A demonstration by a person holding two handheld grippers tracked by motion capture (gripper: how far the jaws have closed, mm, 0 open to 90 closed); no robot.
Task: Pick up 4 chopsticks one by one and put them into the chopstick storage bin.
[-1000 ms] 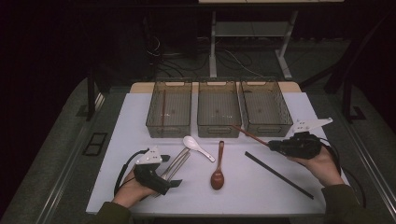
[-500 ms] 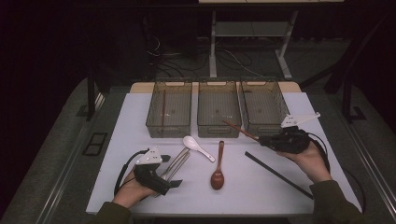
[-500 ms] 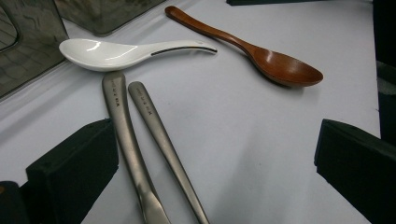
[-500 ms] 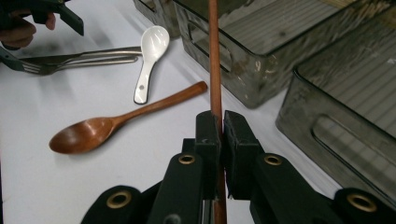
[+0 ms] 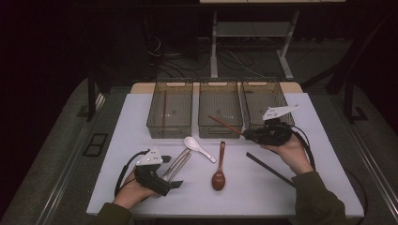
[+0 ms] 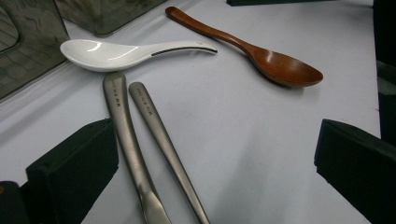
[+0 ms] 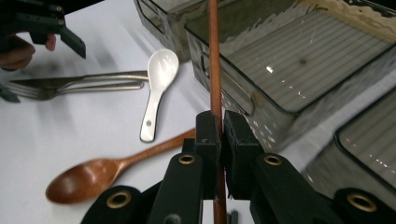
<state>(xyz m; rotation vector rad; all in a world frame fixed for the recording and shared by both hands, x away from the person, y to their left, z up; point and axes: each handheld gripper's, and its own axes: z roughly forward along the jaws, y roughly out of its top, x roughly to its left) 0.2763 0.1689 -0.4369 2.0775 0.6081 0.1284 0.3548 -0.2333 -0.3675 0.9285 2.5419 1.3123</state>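
Right gripper (image 7: 218, 135) clamped on brown chopstick (image 7: 214, 56), middle bin (image 7: 299, 60) just beside, left gripper (image 6: 215, 172) apart over two metal handles (image 6: 140, 140).

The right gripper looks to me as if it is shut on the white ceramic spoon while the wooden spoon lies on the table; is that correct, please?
Not quite: the right gripper is shut on a brown chopstick, as the right gripper view shows. The white ceramic spoon lies free on the table, like the wooden spoon.
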